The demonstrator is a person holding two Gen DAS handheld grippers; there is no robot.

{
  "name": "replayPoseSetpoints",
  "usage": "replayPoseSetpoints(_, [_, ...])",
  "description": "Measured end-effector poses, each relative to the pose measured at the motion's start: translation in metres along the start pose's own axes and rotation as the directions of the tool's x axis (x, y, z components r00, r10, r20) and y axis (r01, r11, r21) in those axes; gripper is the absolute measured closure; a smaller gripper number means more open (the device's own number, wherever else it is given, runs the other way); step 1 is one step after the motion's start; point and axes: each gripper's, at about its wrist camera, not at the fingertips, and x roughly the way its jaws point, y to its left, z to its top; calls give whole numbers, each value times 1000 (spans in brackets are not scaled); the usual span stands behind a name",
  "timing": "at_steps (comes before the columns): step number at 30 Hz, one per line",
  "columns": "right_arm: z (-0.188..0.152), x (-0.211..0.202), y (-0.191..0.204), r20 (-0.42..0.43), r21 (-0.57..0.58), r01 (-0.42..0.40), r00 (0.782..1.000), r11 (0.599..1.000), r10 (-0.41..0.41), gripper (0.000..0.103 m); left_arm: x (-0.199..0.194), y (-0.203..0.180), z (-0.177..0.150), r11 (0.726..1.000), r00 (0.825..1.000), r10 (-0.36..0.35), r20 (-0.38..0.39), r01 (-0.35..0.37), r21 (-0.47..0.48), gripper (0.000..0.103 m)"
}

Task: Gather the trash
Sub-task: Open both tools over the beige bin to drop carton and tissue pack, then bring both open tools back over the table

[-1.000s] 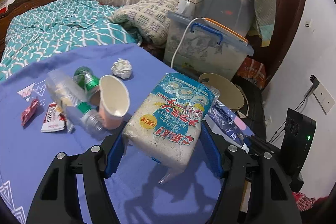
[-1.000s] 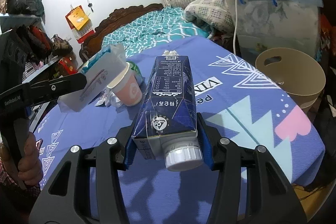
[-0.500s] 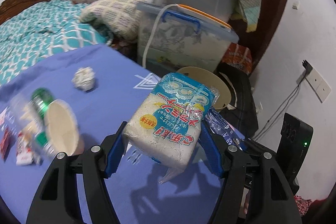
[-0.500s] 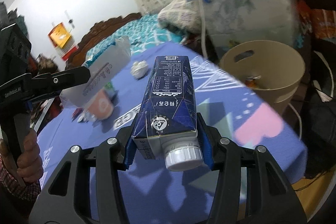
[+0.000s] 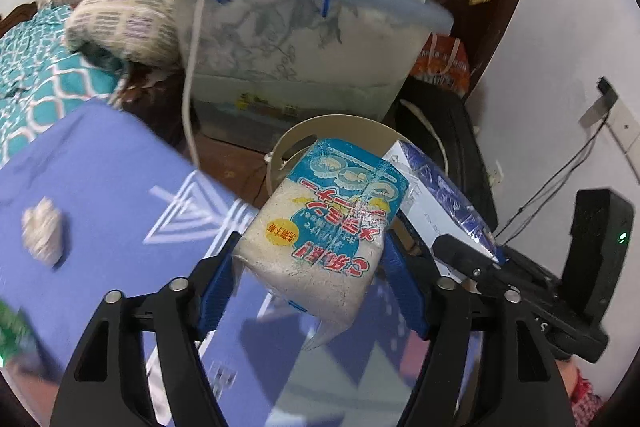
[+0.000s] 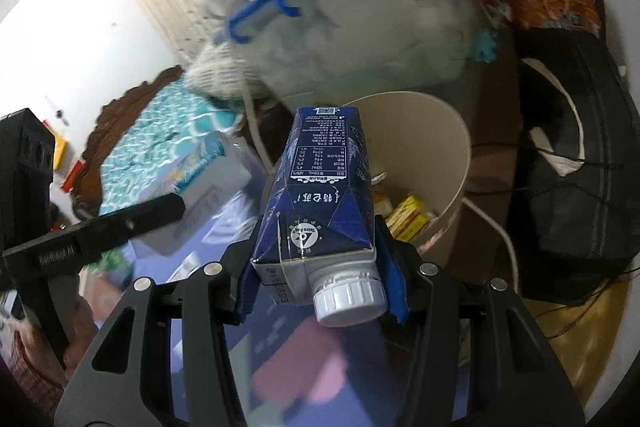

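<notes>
A blue-and-white snack bag (image 5: 320, 227) hangs tilted between the pads of my left gripper (image 5: 310, 267), whose jaws are opening; a thin gap shows at the right pad. A dark blue milk carton (image 6: 324, 195) with a white cap leans between the pads of my right gripper (image 6: 320, 275), also opening, with the pads drawing off it. Both sit over the near rim of the beige trash bin (image 6: 456, 163), which holds yellow wrappers. The carton (image 5: 436, 203) and bin (image 5: 332, 119) show in the left wrist view, the bag (image 6: 208, 163) in the right.
A blue tablecloth (image 5: 100, 167) carries a crumpled paper ball (image 5: 42, 231). Behind the bin stands a clear storage box (image 5: 300, 39) with a blue handle and a white cable. A black tyre-like bundle (image 6: 580, 167) lies right of the bin, a teal bed (image 5: 36, 67) far left.
Both grippers swung right from over the table to above the bin. Bag and carton have tilted between jaws that have widened. The cups and bottles have left view.
</notes>
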Motion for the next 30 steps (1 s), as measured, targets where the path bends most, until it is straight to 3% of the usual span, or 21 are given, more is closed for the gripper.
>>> replayPoseSetpoints(2, [10,9,1,15,3,23,1000,1000,-23,26,17,-4,8,1000,1000,19,-15,-19,-3,25])
replayPoseSetpoints(5, [14,-2,8,87,-14,27,996,1000,-26,26,25,-6,13,1000,999,20,-37,-21,-23,26])
replayPoseSetpoints(7, [9,-14,15,133,-29,35,991,999,-31,26,12,-5,6,1000,1000,10,-8,-11,-22,25])
replayPoseSetpoints(13, [-30,-37,51,148,-66,-29,988,997,38,28,-50,13,-38,998,997,-14,79,19,-55,25])
replayPoseSetpoints(17, [-60,-32,86,76,-93,-115,990,989,122,29,-96,31,-93,996,993,10,121,0,-85,25])
replayPoseSetpoints(23, [-106,-14,153,-72,-170,-227,973,959,218,31,-151,76,-178,976,983,125,135,-97,-193,25])
replayPoseSetpoints(26, [-130,-10,192,-136,-218,-283,957,934,258,31,-177,108,-217,947,974,185,134,-140,-289,25])
replayPoseSetpoints(30, [-165,-5,245,-235,-313,-355,928,881,291,35,-215,155,-267,882,946,296,135,-216,-418,26])
